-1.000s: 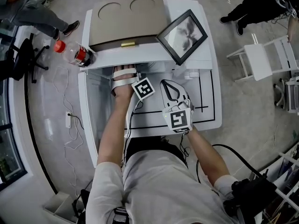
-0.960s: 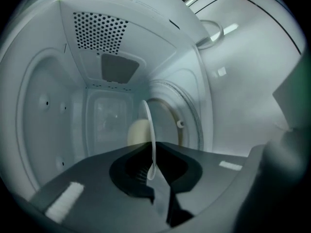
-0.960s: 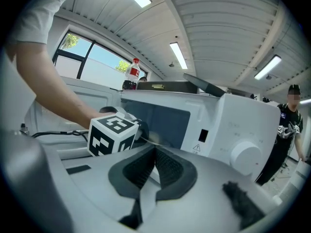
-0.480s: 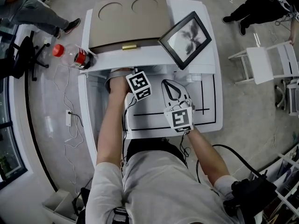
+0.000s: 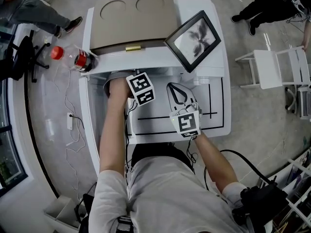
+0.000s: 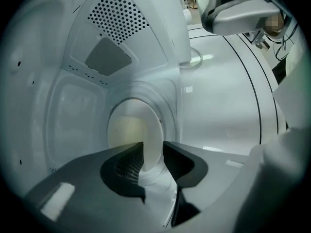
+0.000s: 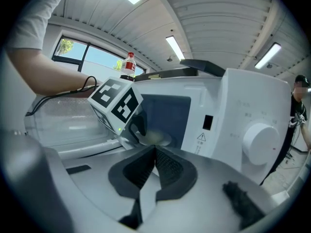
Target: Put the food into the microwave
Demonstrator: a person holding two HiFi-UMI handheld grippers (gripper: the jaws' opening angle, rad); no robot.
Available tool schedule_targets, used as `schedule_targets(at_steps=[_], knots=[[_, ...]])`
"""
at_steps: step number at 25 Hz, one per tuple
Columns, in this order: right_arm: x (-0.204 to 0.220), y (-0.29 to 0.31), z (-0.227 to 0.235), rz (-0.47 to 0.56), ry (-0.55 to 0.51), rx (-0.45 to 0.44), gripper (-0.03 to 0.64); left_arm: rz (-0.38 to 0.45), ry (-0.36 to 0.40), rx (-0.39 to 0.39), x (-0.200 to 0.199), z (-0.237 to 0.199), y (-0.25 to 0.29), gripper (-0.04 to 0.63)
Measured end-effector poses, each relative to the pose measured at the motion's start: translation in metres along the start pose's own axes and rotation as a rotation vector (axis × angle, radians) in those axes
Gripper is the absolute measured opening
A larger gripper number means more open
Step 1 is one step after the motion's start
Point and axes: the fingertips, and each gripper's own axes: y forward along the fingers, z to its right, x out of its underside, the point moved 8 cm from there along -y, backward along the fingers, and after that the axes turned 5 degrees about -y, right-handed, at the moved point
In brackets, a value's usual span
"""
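Observation:
A white plate with pale yellow food (image 6: 127, 131) lies inside the microwave (image 7: 243, 106). In the left gripper view its rim stands between the jaws of my left gripper (image 6: 153, 152). Those jaws are opening and their pads look clear of the rim. From the head view only the left marker cube (image 5: 140, 88) and forearm show at the cavity mouth. The right gripper view shows the cube (image 7: 116, 102) over the plate (image 7: 156, 139). My right gripper (image 5: 175, 89) rests on the white table (image 5: 214, 120) before the microwave, jaws shut with nothing between them (image 7: 154, 154).
The microwave door (image 7: 63, 123) stands swung out to the left. A brown board (image 5: 133, 18), a dark picture frame (image 5: 192, 33) and a red-capped bottle (image 5: 73, 56) lie on top of the microwave. Its knob (image 7: 260, 137) is on the right. A white chair (image 5: 274, 62) and bystanders (image 5: 272, 4) are nearby.
My left hand has tipped downward and gone further into the microwave, its cube shifting left. The plate seen at the cavity mouth is now inside. The right gripper has stayed put.

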Motion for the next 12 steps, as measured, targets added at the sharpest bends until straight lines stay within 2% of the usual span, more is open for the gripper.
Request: schedule_targets(at_steps=[8,12], knots=[[-0.005,-0.012,-0.004,0.008,0.008,0.023,0.011,-0.036,0.04,-0.045,0.002,0.014,-0.014,0.135],[-0.013,-0.023,-0.006,0.023,0.008,0.041,0.011,-0.044,0.033,-0.067,0.005,0.024,-0.027,0.133]])
